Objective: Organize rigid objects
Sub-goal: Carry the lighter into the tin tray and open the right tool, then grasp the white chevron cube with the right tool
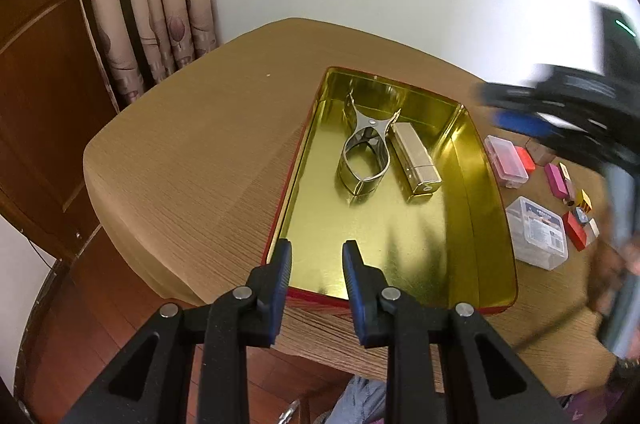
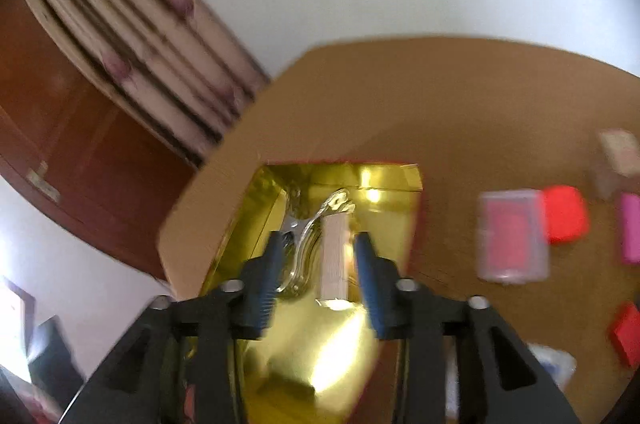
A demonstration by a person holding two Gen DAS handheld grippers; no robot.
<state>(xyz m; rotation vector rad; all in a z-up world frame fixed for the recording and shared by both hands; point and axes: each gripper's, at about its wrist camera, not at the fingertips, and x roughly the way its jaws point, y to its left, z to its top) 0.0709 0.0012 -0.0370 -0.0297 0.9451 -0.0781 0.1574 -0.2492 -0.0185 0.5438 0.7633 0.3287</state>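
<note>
We had the desk [image 1: 192,152] before us, and on it the open tin [image 1: 486,160], gold inside and red at the rim, which took up most of the near half. Two things lay in it already, side by side toward the far end: a steel clip-like tool [image 1: 366,148] and a gold rectangular case [image 1: 414,160], just beside each other, whether touching we could not tell. Well apart, on the bare desk to the tin's right, waited the clear plastic boxes [image 1: 536,232] and the small coloured blocks [image 1: 576,230].

Our left gripper [image 1: 316,256] hung over the tin's near edge, jaws released and empty. Our right gripper [image 2: 318,252], blurred in both views, was above the tin with its jaws spread and nothing between them; the gold case [image 2: 336,256] lay below.

We judged the step to be fetching the next piece from the right. To do it well, we should have taken one block squarely across flat faces and set it down in the tin's bare near half, clear of the two pieces.
</note>
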